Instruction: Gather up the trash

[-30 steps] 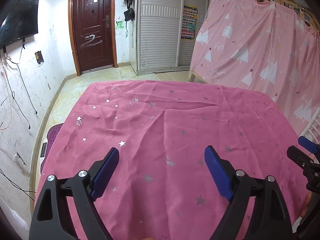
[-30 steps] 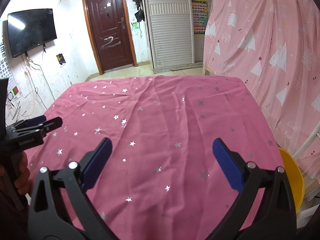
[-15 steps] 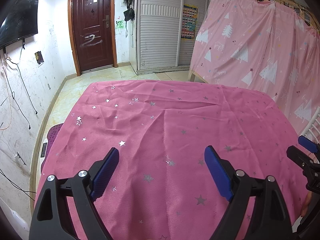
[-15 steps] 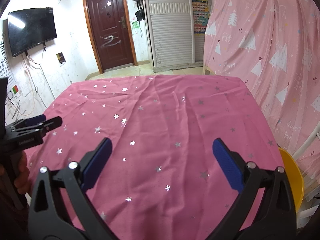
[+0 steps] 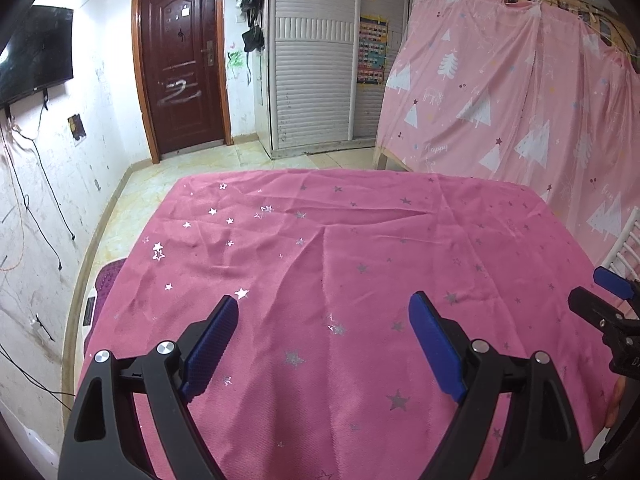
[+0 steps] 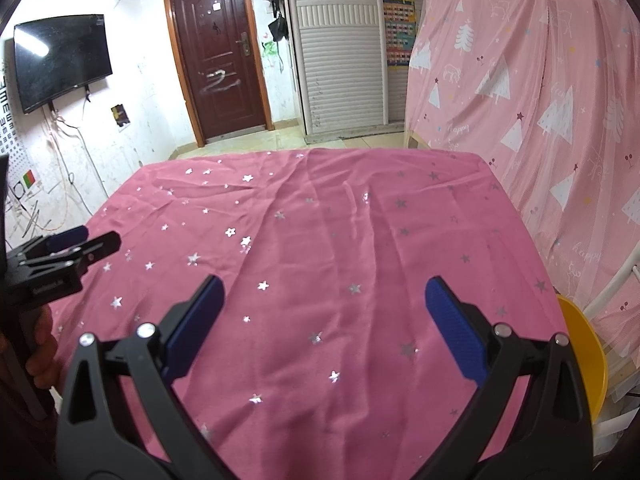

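A: How far along is the trash collecting?

B: Hard to judge. The pink tablecloth with silver stars fills the middle of both views, and I see no scrap, wrapper or cup on it anywhere. Either it is all picked up or nothing has been set out yet; the pictures don't settle which.

A: So where is the trash?

B: Not in view. No piece of it shows on the cloth, the floor strip at the upper left, or between any fingers.

A: And the grippers?

B: The left gripper at the bottom of its own view has its blue pads spread wide with only cloth between them. The right gripper is the same: wide apart, holding nothing. Each also pokes into the other's view, the right one at the lower right edge of the left view, the left one at the left edge of the right view.

A: Any bin?

B: A yellow rounded thing sits at the lower right of the right view, just beside the table edge. It could be a bin or a chair; it is cut off by the gripper arm and the frame, so I can't tell, nor what is inside it.

A: What else is hidden?

B: The near edge of the table, under both grippers, and everything behind the pink curtain on the right.
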Available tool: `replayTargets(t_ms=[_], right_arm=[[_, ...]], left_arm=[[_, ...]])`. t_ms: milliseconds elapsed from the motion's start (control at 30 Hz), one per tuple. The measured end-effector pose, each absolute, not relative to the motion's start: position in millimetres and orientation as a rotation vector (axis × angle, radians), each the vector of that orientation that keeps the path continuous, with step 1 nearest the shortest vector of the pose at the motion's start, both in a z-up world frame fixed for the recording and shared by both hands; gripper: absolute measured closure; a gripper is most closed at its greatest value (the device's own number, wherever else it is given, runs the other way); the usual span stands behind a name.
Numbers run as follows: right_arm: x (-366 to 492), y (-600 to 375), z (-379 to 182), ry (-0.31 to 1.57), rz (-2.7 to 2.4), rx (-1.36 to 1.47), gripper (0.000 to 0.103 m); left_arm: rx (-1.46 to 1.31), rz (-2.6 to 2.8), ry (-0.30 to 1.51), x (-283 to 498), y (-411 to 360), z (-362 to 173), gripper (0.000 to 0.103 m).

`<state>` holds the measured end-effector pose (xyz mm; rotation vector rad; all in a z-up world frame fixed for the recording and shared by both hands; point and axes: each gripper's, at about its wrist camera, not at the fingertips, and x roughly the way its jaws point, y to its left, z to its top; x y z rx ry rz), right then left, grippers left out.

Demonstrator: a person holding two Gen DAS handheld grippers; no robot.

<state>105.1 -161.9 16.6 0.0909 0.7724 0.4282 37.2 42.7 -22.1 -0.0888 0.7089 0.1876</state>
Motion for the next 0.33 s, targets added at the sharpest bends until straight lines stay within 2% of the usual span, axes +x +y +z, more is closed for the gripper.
replayTargets(t_ms=[333], right_arm=[[103.7,-168.2,13.1,0.788,0.417,0.088,0.006]], left_arm=[[-0.077,0.176,0.748,40.7,40.8,-22.8,0.022]])
